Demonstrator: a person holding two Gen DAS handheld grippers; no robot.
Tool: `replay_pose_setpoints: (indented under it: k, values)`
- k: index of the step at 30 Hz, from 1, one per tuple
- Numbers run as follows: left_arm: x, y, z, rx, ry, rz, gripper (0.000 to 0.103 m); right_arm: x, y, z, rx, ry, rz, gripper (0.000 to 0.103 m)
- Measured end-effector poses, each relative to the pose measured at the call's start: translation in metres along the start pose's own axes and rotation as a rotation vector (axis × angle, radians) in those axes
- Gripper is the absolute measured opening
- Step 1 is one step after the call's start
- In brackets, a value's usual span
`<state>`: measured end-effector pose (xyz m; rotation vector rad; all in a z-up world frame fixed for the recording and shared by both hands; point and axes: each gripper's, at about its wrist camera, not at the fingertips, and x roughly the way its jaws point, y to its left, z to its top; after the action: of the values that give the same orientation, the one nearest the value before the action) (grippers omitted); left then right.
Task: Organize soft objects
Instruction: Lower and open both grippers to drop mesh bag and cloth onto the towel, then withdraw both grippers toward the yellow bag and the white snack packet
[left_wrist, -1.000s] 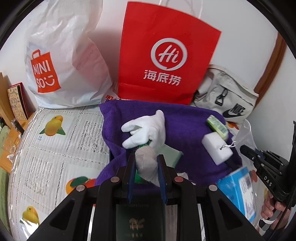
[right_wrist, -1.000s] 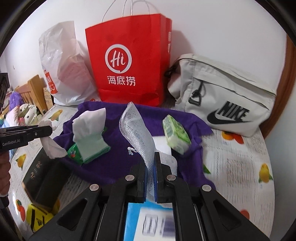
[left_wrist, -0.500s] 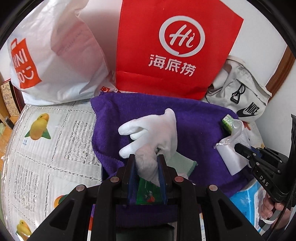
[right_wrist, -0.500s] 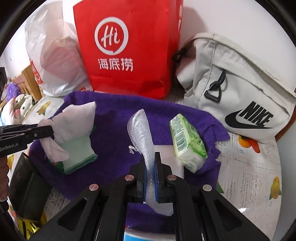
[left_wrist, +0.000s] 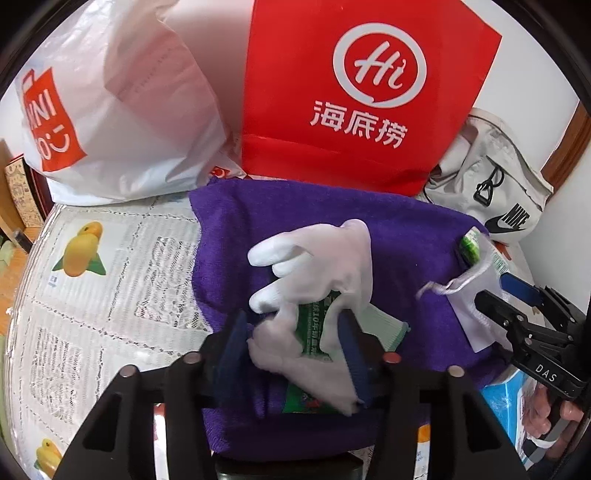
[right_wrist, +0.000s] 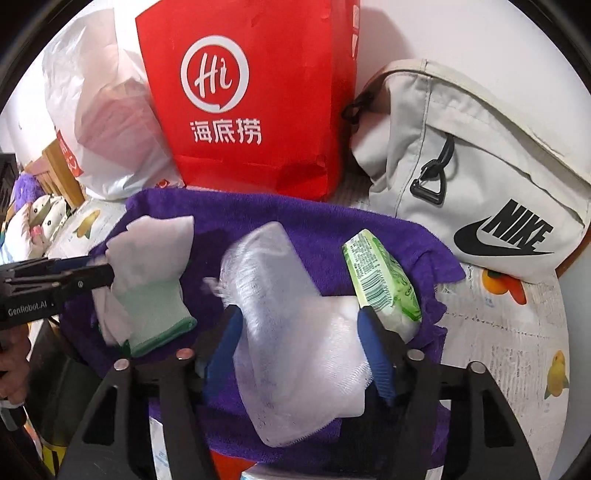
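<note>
A purple towel (left_wrist: 332, 218) is spread on the table. On it lies a white glove (left_wrist: 325, 254) over a green tissue pack (left_wrist: 314, 325). My left gripper (left_wrist: 295, 350) straddles the glove's cuff; its jaws are opening and the cuff lies slack between the pads. In the right wrist view a white mesh pouch (right_wrist: 291, 332) slumps on the towel (right_wrist: 332, 229) between the pads of my right gripper (right_wrist: 299, 343), whose jaws are opening too. A second green tissue pack (right_wrist: 380, 280) lies just right of the pouch. The left gripper (right_wrist: 99, 267) shows at the glove (right_wrist: 151, 266).
A red paper bag (left_wrist: 354, 92), a white plastic bag (left_wrist: 110, 110) and a beige Nike bag (right_wrist: 480, 166) stand along the wall behind the towel. A lace fruit-print cloth (left_wrist: 110, 288) covers the table. A blue box (left_wrist: 509, 402) sits at the near right.
Both grippers came down onto the towel and their jaws parted. The glove cuff and the mesh pouch, pinched before, now lie loose between the pads.
</note>
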<state>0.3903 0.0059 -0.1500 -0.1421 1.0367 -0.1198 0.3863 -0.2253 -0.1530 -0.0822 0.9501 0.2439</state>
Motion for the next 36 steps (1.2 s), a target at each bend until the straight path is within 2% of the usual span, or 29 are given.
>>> replay_pose_setpoints:
  k: [1, 2, 3, 6, 17, 26, 36]
  values:
    - [-0.002, 0.001, 0.0, -0.004, 0.0, 0.001, 0.057, -0.001, 0.001, 0.0, 0.002, 0.003, -0.001, 0.068]
    - [-0.004, 0.002, 0.0, -0.01, 0.001, 0.011, 0.065, -0.001, 0.002, 0.001, 0.001, 0.007, -0.003, 0.07]
    - [-0.007, 0.003, -0.001, -0.01, -0.002, 0.02, 0.067, -0.002, 0.004, 0.001, -0.002, 0.008, -0.008, 0.072]
    - [-0.015, 0.007, -0.003, -0.013, -0.013, 0.023, 0.067, -0.008, 0.007, 0.0, -0.008, -0.007, -0.048, 0.079]
    - [-0.066, 0.016, -0.024, -0.028, -0.067, 0.013, 0.067, -0.057, 0.022, -0.016, 0.037, -0.057, -0.014, 0.079]
    - [-0.104, 0.021, -0.071, -0.03, -0.076, 0.0, 0.067, -0.107, 0.044, -0.081, 0.051, -0.064, 0.025, 0.079]
    - [-0.131, 0.035, -0.125, -0.058, -0.073, -0.029, 0.067, -0.12, 0.091, -0.159, -0.018, -0.028, 0.078, 0.079]
